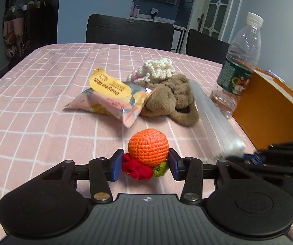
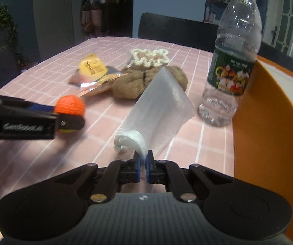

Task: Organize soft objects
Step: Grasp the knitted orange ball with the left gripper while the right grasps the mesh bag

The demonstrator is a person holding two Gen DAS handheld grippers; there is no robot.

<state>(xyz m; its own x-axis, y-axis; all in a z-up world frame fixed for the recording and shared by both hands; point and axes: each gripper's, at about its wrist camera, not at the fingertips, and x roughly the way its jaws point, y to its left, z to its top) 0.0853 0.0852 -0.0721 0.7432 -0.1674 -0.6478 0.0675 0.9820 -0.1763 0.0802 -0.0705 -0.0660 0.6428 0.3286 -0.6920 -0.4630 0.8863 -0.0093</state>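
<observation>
My left gripper [image 1: 145,164] is shut on a crocheted toy with an orange ball [image 1: 148,147], red petals and a green bit, held just above the pink checked tablecloth [image 1: 44,102]. It also shows in the right wrist view [image 2: 70,105], at the left. My right gripper [image 2: 144,168] is shut on the edge of a white foam mesh sleeve [image 2: 160,110], which sticks up and forward. The sleeve shows in the left wrist view [image 1: 213,114]. Behind lie a brown plush toy [image 1: 171,98], a cream crocheted piece [image 1: 158,68] and a snack packet [image 1: 113,96].
A clear water bottle [image 2: 236,57] stands at the right, next to an orange box [image 2: 269,122] at the table's right edge. Two dark chairs [image 1: 130,30] stand behind the far edge of the table.
</observation>
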